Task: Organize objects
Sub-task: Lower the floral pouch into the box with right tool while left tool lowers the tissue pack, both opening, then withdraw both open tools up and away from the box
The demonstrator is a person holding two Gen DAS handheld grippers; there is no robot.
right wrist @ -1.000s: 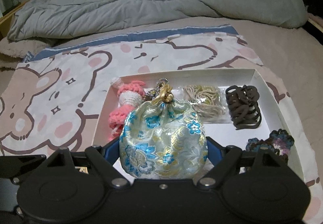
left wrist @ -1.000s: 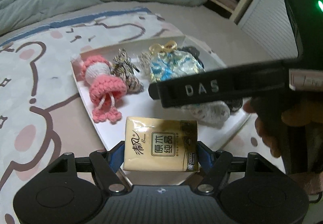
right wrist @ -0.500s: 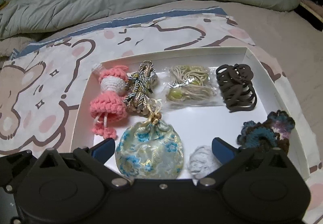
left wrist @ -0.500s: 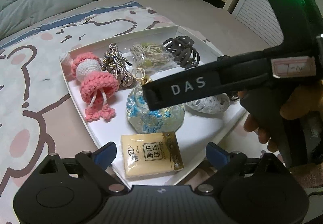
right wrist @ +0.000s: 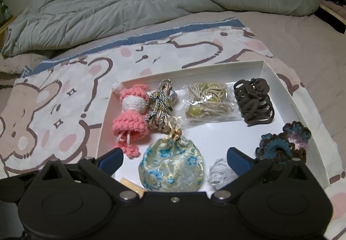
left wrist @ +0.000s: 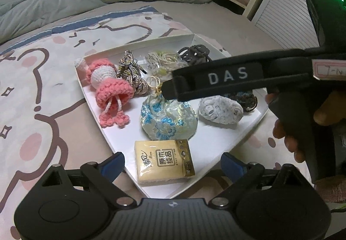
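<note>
Currently my left gripper (left wrist: 172, 165) fingers spread wide, just opened, tissue pack (left wrist: 164, 162) lying free between them in white tray (left wrist: 253, 129). My right gripper (right wrist: 174, 158) fingers likewise apart; brocade pouch (right wrist: 170, 166) released in tray.

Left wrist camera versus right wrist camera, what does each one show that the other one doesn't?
Only the left wrist view shows the whole tissue pack at the tray's near corner, the other gripper's body marked DAS crossing the frame, and the hand that grips it. Only the right wrist view shows the brown hair ties and the bagged beige cords unblocked, with the dark crochet scrunchie in full. Both show the white tray, the pink crochet doll, the brocade pouch and the white scrunchie. Both grippers have just opened, pads off everything.
</note>
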